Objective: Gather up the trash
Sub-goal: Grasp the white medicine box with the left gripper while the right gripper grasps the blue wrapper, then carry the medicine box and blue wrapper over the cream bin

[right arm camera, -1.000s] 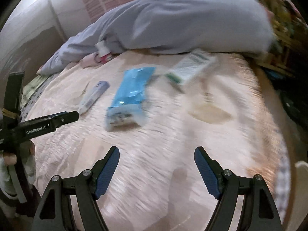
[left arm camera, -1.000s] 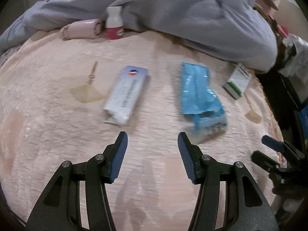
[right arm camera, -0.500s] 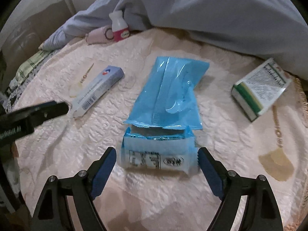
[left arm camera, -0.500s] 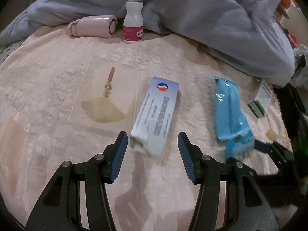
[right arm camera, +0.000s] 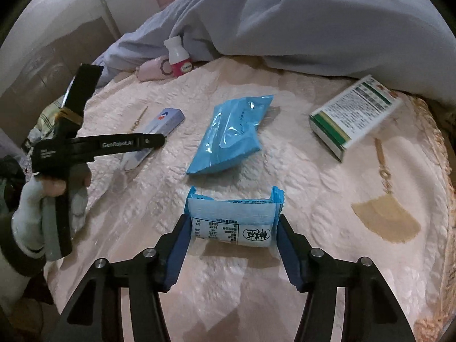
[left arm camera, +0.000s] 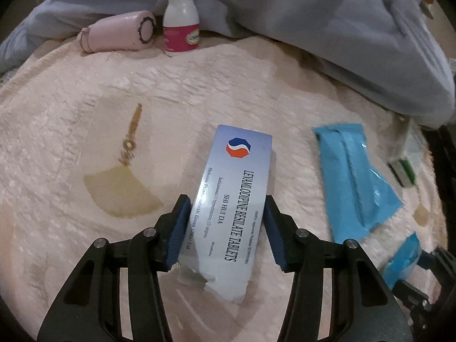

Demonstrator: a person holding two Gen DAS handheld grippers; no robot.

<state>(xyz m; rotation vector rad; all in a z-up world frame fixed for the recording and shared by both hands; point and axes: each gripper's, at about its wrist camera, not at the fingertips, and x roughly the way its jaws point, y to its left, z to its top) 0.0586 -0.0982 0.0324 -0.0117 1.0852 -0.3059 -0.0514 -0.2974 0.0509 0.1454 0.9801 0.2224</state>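
A pale blue tablet box point(left arm camera: 228, 211) with a torn near end lies on the pink bedspread point(left arm camera: 71, 131). My left gripper point(left arm camera: 226, 233) is open with one finger on each side of the box; touching cannot be told. A small blue-and-white snack wrapper point(right arm camera: 232, 219) lies between the fingers of my right gripper point(right arm camera: 232, 245), which is open and straddles it. A larger blue wrapper point(right arm camera: 230, 134) lies just beyond, also in the left wrist view point(left arm camera: 356, 179). A green-and-white box point(right arm camera: 353, 114) lies at the right.
A white bottle with a pink label point(left arm camera: 181, 20) and a pink roll point(left arm camera: 116, 32) stand at the back against a grey quilt point(left arm camera: 313, 14). The bed's edge point(right arm camera: 444, 188) is at the right. The left gripper point(right arm camera: 99, 145) shows in the right wrist view.
Both grippers moved forward and down. The left now straddles the tablet box; the right straddles the small snack wrapper. Both jaws have narrowed a little.
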